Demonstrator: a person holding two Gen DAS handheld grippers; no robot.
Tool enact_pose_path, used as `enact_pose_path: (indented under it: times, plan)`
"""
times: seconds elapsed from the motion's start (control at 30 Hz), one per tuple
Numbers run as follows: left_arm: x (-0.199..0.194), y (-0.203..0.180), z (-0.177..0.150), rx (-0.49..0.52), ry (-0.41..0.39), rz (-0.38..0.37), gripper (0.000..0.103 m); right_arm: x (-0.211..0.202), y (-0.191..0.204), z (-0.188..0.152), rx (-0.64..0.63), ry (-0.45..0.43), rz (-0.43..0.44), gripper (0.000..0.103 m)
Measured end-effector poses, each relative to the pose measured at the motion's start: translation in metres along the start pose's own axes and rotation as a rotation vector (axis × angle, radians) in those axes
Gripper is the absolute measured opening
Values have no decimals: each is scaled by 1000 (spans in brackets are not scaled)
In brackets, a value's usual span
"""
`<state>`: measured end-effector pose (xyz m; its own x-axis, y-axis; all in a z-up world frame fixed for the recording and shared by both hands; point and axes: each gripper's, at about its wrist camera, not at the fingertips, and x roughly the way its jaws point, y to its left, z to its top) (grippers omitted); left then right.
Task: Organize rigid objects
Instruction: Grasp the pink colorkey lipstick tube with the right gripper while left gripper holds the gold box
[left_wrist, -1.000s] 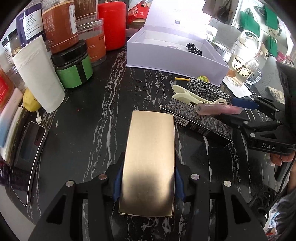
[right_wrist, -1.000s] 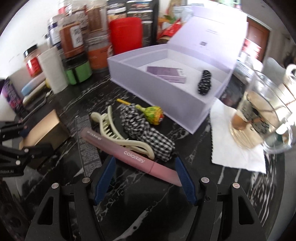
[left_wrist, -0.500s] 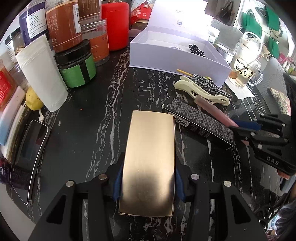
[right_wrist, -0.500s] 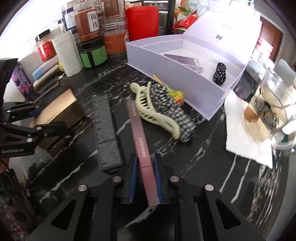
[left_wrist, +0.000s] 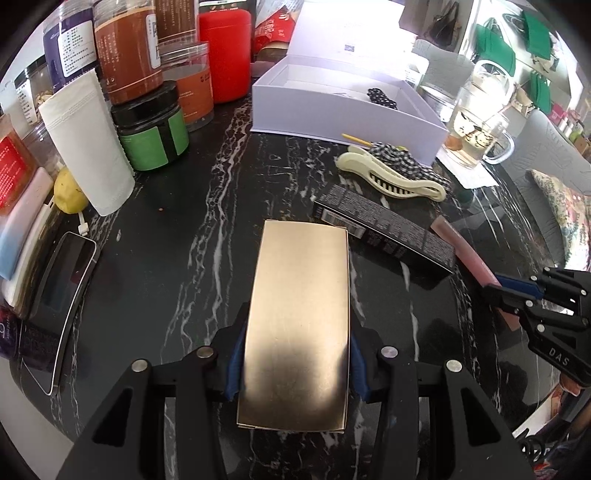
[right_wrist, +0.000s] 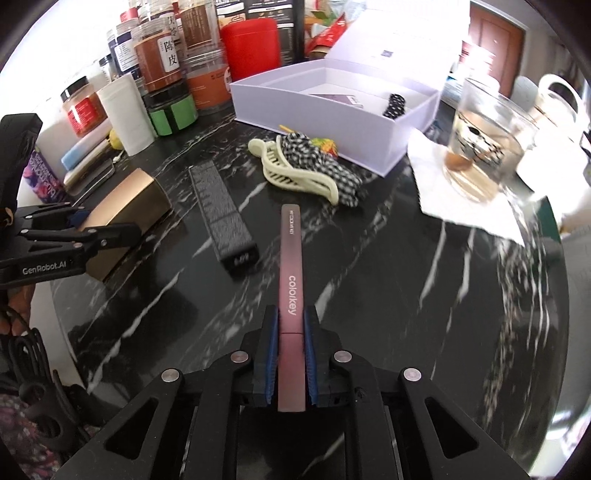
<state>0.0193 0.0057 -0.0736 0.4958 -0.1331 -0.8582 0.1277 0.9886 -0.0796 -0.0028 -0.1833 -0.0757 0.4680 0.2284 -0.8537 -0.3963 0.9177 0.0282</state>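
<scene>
Holding the gold box (left_wrist: 299, 306) in the left gripper (left_wrist: 295, 363) and the pink tube (right_wrist: 291, 295) in the right gripper (right_wrist: 290, 363), both jaws clamped, leaves the black carton (right_wrist: 221, 218) and clip (right_wrist: 291, 175) on the counter (right_wrist: 388, 280); the tray (right_wrist: 314, 110) holds two items.

Both tools are showing black angular frames, blue pads (right_wrist: 271, 354), silver screws, and white lettering.

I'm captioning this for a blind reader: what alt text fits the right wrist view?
The right gripper has its fingers shut on a slim pink tube over a black marble table. Beyond lie a black box, a cream hair claw and an open lavender box.
</scene>
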Motion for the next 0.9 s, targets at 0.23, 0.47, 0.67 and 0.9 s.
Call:
enact_pose_path:
  times: [0.23,0.47,0.67,0.9]
  plan:
    - [-4,-6,-10,11,-11,-7,46,-10,11,-20,19,-14,-19,14]
    - [-6,-10,-14,12,-18,2,46,-7,16,-19,40,-50,-26,32]
    - [-7,-11,-17,27,-21,30,46,-4,21,-17,21,-71,-58,32]
    - [-4,-11,-13,40,-17,22,46,-2,17,-15,40,-87,-100,16]
